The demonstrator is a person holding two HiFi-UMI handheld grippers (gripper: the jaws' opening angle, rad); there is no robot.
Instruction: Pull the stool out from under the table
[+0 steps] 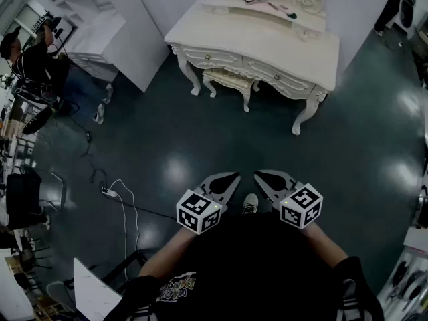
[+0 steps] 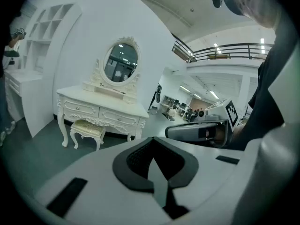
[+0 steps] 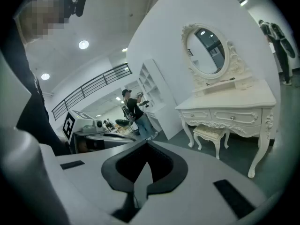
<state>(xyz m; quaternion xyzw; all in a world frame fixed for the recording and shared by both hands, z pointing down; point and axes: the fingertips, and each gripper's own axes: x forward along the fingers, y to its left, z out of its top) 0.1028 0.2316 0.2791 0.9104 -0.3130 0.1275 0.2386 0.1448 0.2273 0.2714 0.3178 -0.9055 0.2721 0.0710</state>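
Note:
A small cream stool [image 1: 229,83] with a padded seat and carved legs stands tucked under the front of a white carved dressing table [image 1: 267,42]. The same stool [image 2: 87,128] and table [image 2: 103,106] lie well ahead in the left gripper view. In the right gripper view the stool [image 3: 211,135] sits beneath the table [image 3: 229,108]. My left gripper [image 1: 235,178] and right gripper [image 1: 257,176] are held side by side close to my body, far short of the stool. Both are shut with nothing between the jaws.
An oval mirror [image 2: 121,63] tops the table. A white shelf unit [image 1: 100,25] stands at the left wall, with a person [image 1: 33,55] beside it. A white cable and power strip [image 1: 110,192] lie on the dark floor at my left. My shoe [image 1: 250,203] shows below the grippers.

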